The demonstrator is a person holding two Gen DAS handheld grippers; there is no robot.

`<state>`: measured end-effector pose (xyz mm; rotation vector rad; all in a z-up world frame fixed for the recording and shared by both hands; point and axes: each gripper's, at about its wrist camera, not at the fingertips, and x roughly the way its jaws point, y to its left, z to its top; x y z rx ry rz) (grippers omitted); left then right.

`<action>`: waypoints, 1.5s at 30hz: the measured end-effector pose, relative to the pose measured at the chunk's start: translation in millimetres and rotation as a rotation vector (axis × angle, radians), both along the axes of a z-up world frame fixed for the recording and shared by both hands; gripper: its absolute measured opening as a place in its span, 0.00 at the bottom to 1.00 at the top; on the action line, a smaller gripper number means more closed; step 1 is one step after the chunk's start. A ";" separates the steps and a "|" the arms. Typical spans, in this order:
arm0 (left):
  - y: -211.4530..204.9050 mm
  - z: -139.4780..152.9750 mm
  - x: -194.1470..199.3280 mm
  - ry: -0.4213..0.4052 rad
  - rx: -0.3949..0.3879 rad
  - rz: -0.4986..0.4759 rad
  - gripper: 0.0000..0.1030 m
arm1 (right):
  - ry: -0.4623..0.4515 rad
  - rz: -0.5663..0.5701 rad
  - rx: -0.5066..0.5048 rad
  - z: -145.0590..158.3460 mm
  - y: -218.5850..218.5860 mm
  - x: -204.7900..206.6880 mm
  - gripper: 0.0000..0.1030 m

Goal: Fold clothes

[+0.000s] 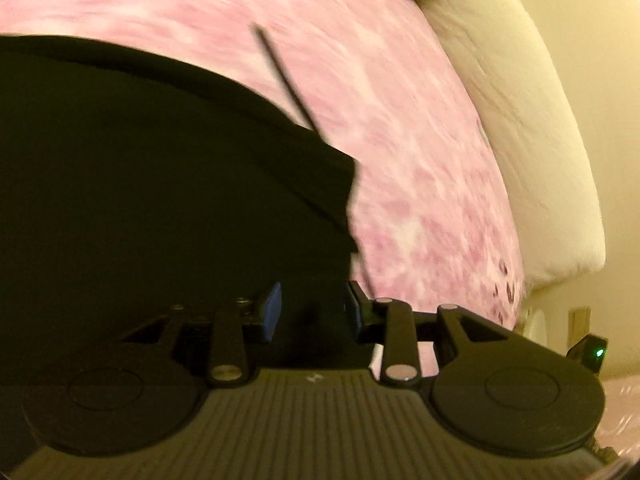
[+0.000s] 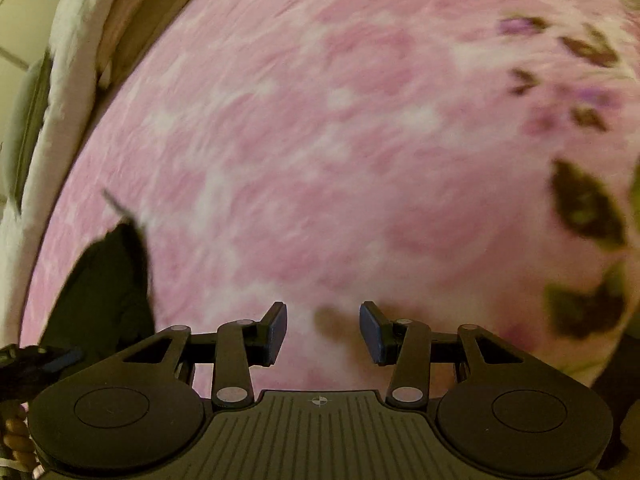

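Pink bedspread is blurred; black garment is seen between the parted left gripper, grip uncertain; right gripper is spread, empty; cloth may slip

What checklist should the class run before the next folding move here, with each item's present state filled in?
1. Left gripper over the black garment: ok.
2. Left jaws shut on the cloth: not ok, open.
3. Right gripper empty and open: ok.
4. Right gripper near the garment: not ok, over bare pink floral bedspread.
5. Garment lying flat: cannot tell, too dark.
6. Drawstring tucked in: not ok, trailing.
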<state>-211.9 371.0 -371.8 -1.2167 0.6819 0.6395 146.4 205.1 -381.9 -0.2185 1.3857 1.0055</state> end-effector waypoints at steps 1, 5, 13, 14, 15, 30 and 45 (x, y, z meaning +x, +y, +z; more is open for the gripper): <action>1.3 -2.6 14.7 -0.005 0.012 -0.030 0.29 | 0.002 -0.019 0.010 1.3 -2.8 10.2 0.44; 1.1 -12.5 63.9 0.032 0.069 -0.132 0.29 | -0.011 -0.070 0.043 7.4 -11.0 49.5 0.44; -2.3 -34.5 122.5 0.208 0.202 -0.230 0.33 | -0.040 -0.138 0.038 14.0 -39.3 91.2 0.44; -1.8 -34.9 120.5 0.176 0.197 -0.214 0.33 | -0.036 -0.145 0.031 12.2 -43.2 91.1 0.44; -1.2 -34.4 114.2 0.116 0.176 -0.188 0.33 | -0.032 -0.152 0.024 10.4 -47.0 90.9 0.44; -87.1 47.9 -103.0 -0.398 0.235 0.373 0.08 | 0.047 -0.069 0.053 14.1 -22.7 56.0 0.44; -186.0 17.5 -216.3 -0.066 0.089 0.728 0.18 | 0.322 0.030 0.054 -21.0 24.4 -29.2 0.44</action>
